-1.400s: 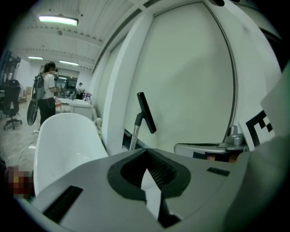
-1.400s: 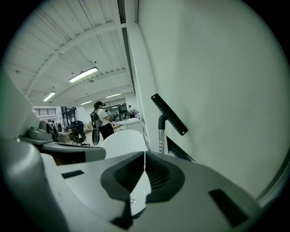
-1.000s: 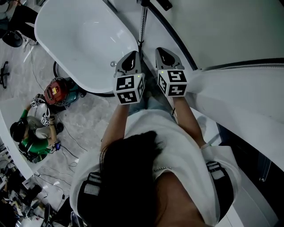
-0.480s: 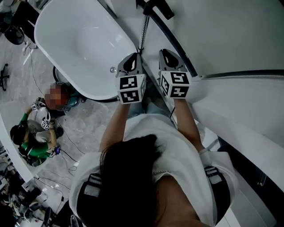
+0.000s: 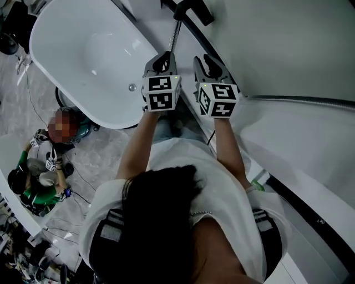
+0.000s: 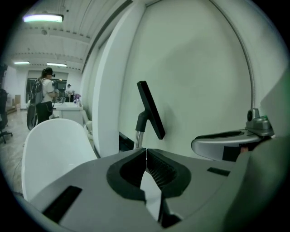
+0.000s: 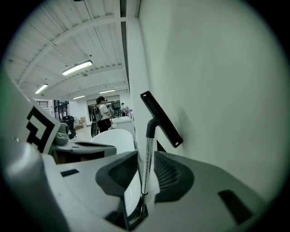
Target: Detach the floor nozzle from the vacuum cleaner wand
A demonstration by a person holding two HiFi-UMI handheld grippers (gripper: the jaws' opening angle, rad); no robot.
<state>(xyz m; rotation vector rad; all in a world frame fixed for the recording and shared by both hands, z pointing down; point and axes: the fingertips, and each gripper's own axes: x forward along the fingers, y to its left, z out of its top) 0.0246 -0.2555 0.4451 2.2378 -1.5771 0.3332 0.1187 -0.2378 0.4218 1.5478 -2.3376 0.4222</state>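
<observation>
Change noted: compared with the head view a second ago, both grippers now sit closer to the floor nozzle, which shows more fully.

Right gripper: the jaws are opening. The chrome wand lines up in the gap, and the pads are not pressing on it.

Left gripper: the jaws are together with nothing between them. The wand and nozzle stand just beyond.

The nozzle is still attached at the wand's top end. It lies tilted against the white wall, near the rim of the white tub.

Reading: this is the approach phase. The right claw looks to be readying a hold on the wand, and detachment has not begun.

Count: one wand, one nozzle, two grippers, one tub.
</observation>
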